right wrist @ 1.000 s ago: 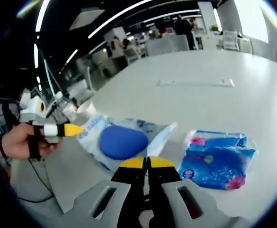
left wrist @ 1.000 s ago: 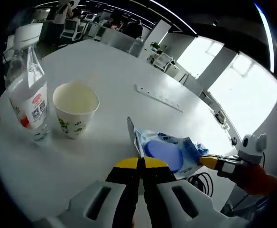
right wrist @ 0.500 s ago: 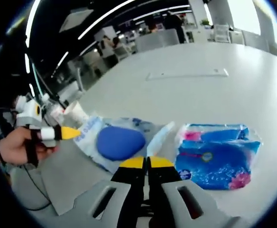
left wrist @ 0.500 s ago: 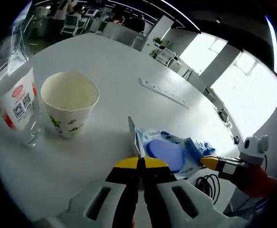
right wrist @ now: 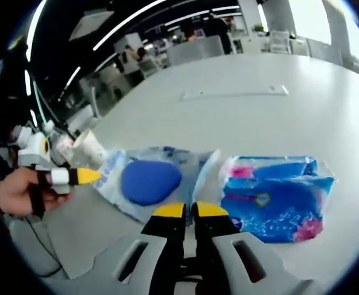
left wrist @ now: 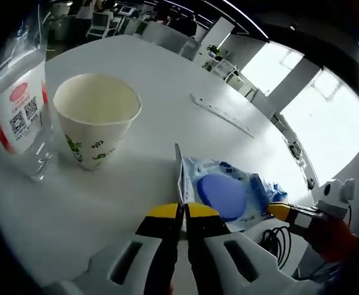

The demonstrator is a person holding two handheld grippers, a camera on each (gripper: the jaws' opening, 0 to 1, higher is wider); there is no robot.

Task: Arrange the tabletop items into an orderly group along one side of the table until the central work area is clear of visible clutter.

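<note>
Wet wipes pack [left wrist: 225, 195], with its round blue lid, lies at lower centre of the left gripper view, one end pinched up between the closed jaws of the left gripper [left wrist: 181, 212] rising from the bottom edge. At upper left stands a paper cup [left wrist: 97, 126], upright and with nothing inside it, and just left of it a clear water bottle [left wrist: 21, 117] with a red and white label. A long white strip [left wrist: 222, 115] lies flat on the white table [left wrist: 149, 80] farther back. At lower right the other gripper's yellow tip touches the pack's far end.

In the right gripper view the pack sits at centre left, its near edge clamped by the right gripper [right wrist: 189, 211], jaws shut on it. Just right of it, touching or nearly so, lies a blue and pink tissue packet [right wrist: 276, 196]. At left a hand [right wrist: 18, 192] holds the left gripper level, its yellow tip on the pack's left end; cup and bottle stand behind it.
</note>
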